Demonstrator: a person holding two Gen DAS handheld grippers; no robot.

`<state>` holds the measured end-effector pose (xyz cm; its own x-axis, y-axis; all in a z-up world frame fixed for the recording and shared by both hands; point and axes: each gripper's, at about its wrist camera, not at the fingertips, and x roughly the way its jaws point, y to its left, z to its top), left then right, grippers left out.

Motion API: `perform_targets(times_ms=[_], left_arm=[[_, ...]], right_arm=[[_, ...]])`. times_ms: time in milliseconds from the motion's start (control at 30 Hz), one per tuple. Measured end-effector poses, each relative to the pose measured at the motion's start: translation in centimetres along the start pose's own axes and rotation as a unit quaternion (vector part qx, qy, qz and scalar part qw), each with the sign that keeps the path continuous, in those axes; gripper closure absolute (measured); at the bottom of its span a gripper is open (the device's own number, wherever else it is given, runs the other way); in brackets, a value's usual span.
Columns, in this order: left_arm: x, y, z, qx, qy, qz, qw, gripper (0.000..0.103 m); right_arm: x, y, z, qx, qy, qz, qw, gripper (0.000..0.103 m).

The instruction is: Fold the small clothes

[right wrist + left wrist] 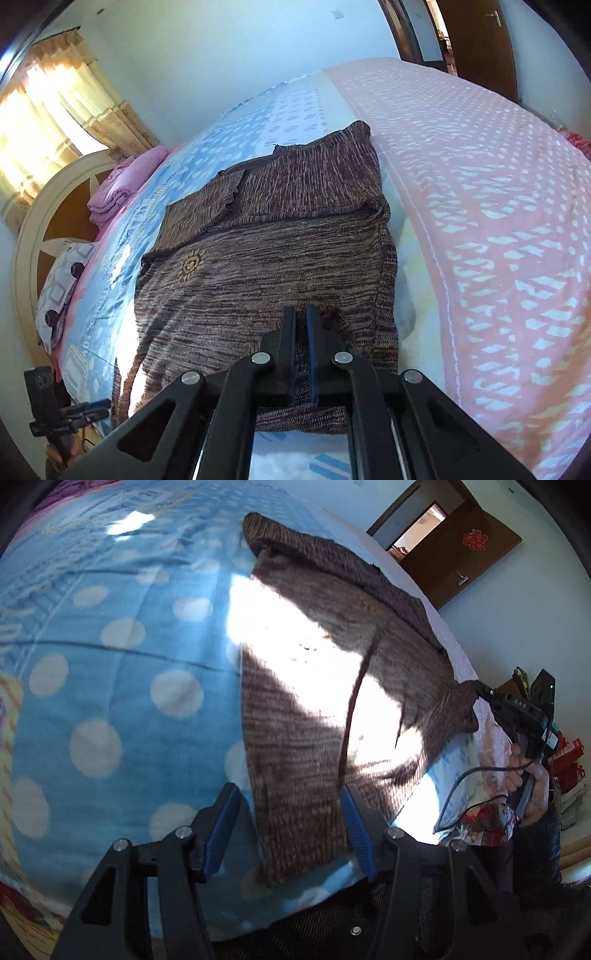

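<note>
The sweater [266, 236] lay on the bed [480, 184], long axis running away from both tools. The left tool [290, 830] stood apart over its near hem; the right tool [301, 321] was clamped on the hem.

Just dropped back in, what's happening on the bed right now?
A person with a gripper in each hand is folding a brown knit sweater on the bed. The right gripper is shut on the sweater's near edge. The left gripper is open, its blue pads either side of a sweater edge without pressing it. One sleeve already lies folded across the top.
</note>
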<state>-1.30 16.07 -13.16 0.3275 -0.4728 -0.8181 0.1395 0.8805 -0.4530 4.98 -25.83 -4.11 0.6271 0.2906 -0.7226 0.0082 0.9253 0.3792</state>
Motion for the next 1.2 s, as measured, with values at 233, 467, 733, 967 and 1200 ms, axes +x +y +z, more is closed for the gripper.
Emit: perform_targets(times_ms=[233,467,733,967,1200], left_arm=[[1.6,-2.3,0.6,0.03,0.018,0.021,0.9992,0.091],[-0.7,-2.5,4.7,0.012,-0.016,-0.018,0.9996,0.097],[-1.5,-2.1,14.8,-0.008,-0.075,0.005,0.9972,0.097],[-2.5,-3.8,14.0,0.114,-0.102,0.046,0.9871,0.08],[-3.5,-3.4,8.5,0.19,-0.125,0.071,0.9712,0.032]], right_arm=[[-2.2,-0.5,-1.3,0.012,-0.015,0.007,1.0,0.098],[-2.8,0.5,0.7,-0.007,-0.021,0.01,1.0,0.098],[2.1,-1.0,6.2,0.023,-0.025,-0.009,0.999,0.099],[4.9,-1.6,6.5,0.034,0.004,-0.037,0.999,0.099],[0.1,7.0,0.3,-0.078,0.039,0.16,0.983,0.05]])
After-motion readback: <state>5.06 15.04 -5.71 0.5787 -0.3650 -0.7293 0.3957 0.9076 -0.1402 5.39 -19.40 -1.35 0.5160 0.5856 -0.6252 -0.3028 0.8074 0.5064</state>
